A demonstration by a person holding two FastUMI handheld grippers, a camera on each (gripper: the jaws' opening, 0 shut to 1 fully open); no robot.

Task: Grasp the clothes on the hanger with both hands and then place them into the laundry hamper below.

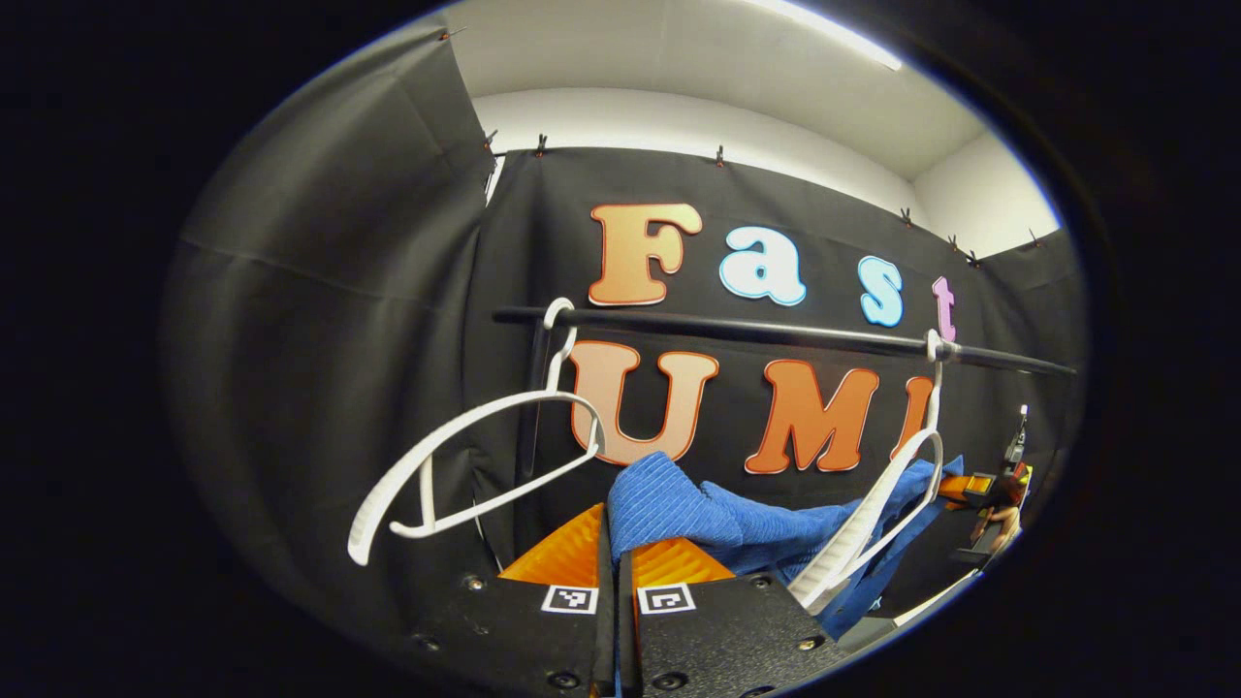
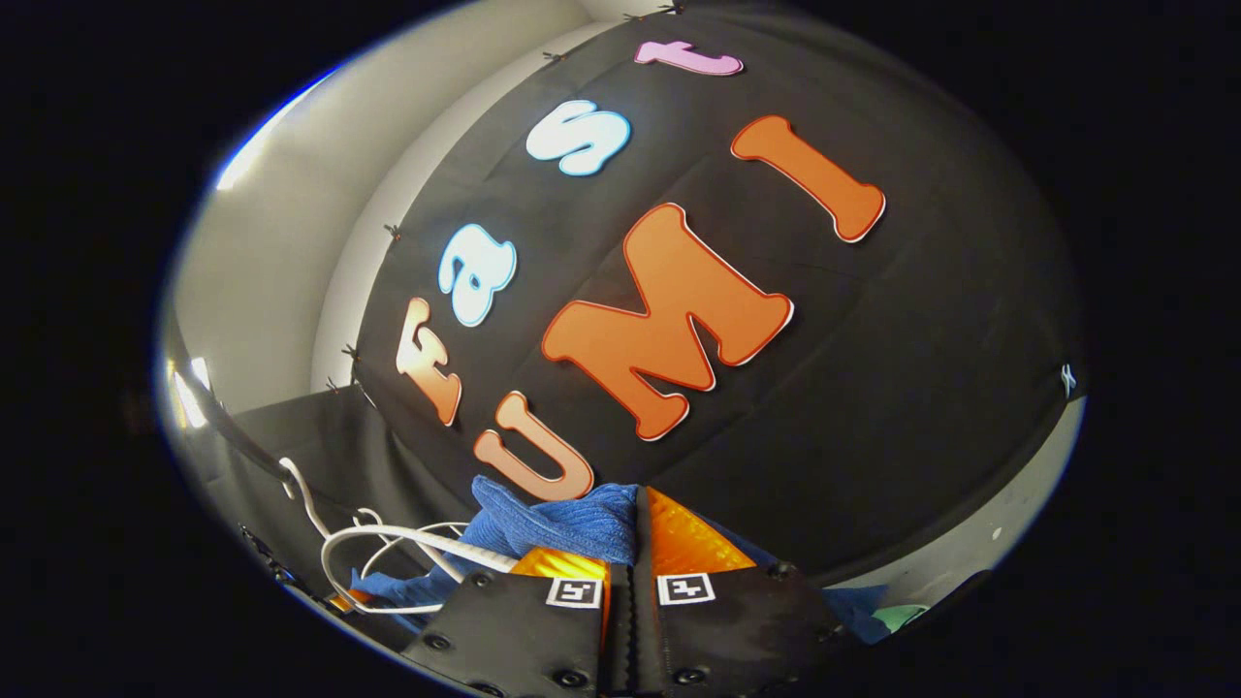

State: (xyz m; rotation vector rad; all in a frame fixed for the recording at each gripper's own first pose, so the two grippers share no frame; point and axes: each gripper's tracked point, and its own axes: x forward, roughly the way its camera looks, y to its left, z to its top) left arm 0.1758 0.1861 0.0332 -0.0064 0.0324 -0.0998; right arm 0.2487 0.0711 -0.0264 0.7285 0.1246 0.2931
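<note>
- Jaws of left gripper [image 1: 615,543]: clamping on blue cloth [image 1: 679,514].
- Jaws of right gripper [image 2: 632,543]: clamping on the cloth's other end.
- White hangers [image 1: 456,465]: hanging from black rail [image 1: 756,332].

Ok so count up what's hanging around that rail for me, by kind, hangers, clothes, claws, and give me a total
White hangers: 2, one bare, one with the garment draped on it
Blue garment: 1
Black rail: 1
Claws: 2, the left claw and the right claw, each shut on the blue cloth
Total: 6
</note>
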